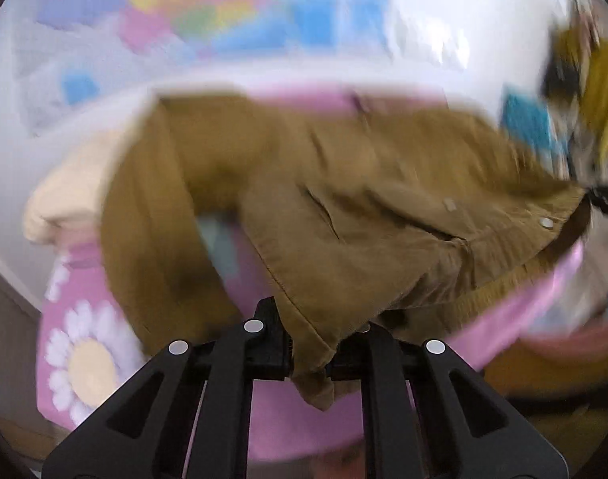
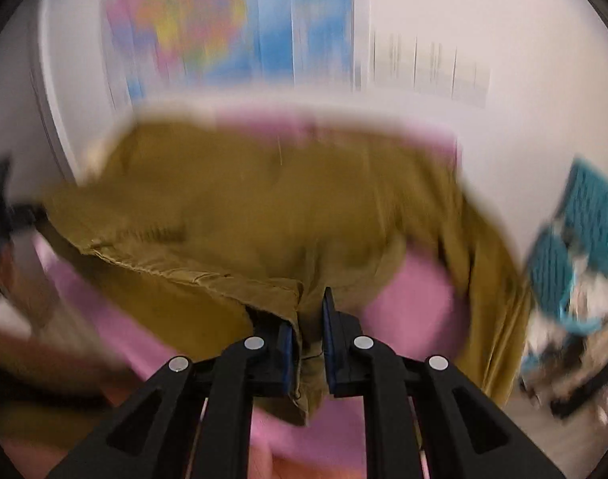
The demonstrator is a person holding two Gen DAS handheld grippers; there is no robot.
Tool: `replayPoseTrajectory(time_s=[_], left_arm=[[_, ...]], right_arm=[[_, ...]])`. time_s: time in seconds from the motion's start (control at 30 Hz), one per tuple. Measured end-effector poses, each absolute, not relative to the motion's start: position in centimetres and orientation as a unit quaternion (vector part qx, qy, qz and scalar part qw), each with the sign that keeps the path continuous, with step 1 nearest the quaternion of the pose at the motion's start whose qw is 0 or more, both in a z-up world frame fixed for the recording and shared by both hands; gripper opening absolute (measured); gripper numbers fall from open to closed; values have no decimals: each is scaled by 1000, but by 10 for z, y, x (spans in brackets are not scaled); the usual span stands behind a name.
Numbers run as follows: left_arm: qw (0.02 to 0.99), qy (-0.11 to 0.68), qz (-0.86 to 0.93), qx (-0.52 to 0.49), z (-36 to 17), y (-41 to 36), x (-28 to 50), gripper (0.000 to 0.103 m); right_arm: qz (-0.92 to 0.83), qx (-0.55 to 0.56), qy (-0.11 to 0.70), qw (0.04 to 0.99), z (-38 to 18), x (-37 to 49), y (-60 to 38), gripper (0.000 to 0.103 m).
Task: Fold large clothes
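A home bedroom, likely — pink flowered bedspread (image 1: 84,359), colourful wall map (image 2: 192,28) (blurred), laundry basket (image 2: 575,239).

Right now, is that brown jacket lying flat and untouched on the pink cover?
No: the left gripper is pinching an edge of the brown jacket and holding it up off the pink cover.

Jacket (image 1: 344,199) on sheet (image 1: 503,319) (basket (image 2: 575,239) right)

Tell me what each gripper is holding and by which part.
Both hold the brown jacket over the pink blanket. The left gripper pinches a hemmed edge near a corner; the right gripper clamps a bunched fold at another edge.
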State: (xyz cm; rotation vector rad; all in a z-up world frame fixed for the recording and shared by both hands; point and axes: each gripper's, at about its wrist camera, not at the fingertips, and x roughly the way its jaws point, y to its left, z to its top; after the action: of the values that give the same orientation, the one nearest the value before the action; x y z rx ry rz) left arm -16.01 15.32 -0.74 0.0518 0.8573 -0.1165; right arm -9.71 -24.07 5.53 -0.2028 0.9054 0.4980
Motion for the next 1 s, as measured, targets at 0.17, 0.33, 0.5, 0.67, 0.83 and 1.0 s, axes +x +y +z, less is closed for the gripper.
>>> replayPoseTrajectory(time_s=[0.17,0.33,0.5,0.67,0.83,1.0], left_arm=[[867,481,-96,87,-64,124,-158,25],[909,360,-209,8,-18,158,-191,80],[939,243,-244,-22,27,188,-210,98],[931,318,-170,-65,2,203,-151,98],[909,385,-121,-106,-38,212,-97,97],[902,398,-129,-109,-41,206,-73,97]], right_arm=[[256,-94,541,795,-2,-100,-258,38],[333,16,473,816,56,-98,-310,73],[268,35,436,858,61,-48,-306,73],[228,-9,451,863,20,25,-253,73],[197,-6,488,850,-10,68,-240,19],[201,108,435,871,22,74,-303,1]])
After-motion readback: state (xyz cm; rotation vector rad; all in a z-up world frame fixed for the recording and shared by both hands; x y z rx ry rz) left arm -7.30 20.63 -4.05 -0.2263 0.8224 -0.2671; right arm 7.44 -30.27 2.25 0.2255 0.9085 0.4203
